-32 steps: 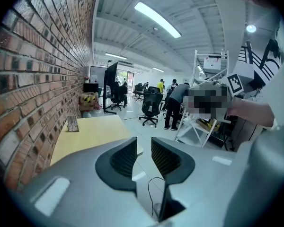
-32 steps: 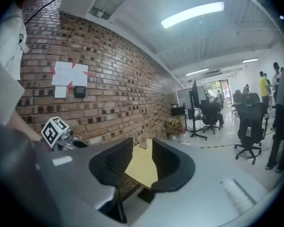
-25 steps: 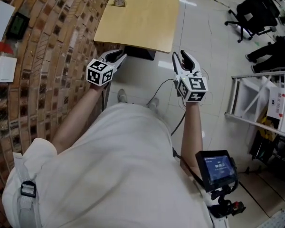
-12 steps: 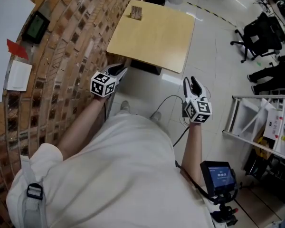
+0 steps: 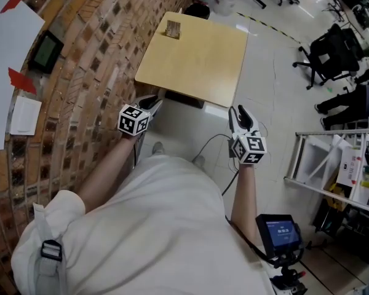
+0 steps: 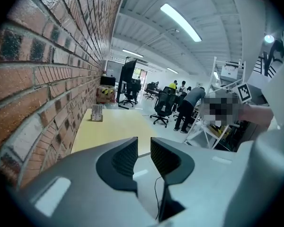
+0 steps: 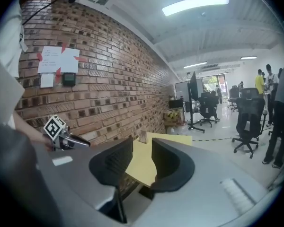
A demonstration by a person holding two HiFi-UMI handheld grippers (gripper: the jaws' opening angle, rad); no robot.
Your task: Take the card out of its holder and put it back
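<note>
A small card holder (image 5: 173, 29) with a card standing in it sits at the far left corner of the pale wooden table (image 5: 203, 60). The left gripper view shows the card holder (image 6: 96, 113) far ahead on the table (image 6: 113, 129). In the right gripper view the card holder (image 7: 142, 136) shows between the jaws, far off. My left gripper (image 5: 152, 102) hangs just short of the table's near left corner, open and empty (image 6: 144, 148). My right gripper (image 5: 238, 112) is off the near right corner, also open and empty (image 7: 142, 150).
A brick wall (image 5: 80, 60) with taped papers (image 5: 9, 48) runs along the table's left side. Office chairs (image 5: 329, 54) and a white rack (image 5: 332, 158) stand to the right. A small screen (image 5: 280, 233) hangs by my hip. A cable (image 5: 215, 141) trails on the tiled floor.
Both grippers have sunk a little and now sit slightly back from the table's near edge. The head view has shifted. The jaws look the same as before.
</note>
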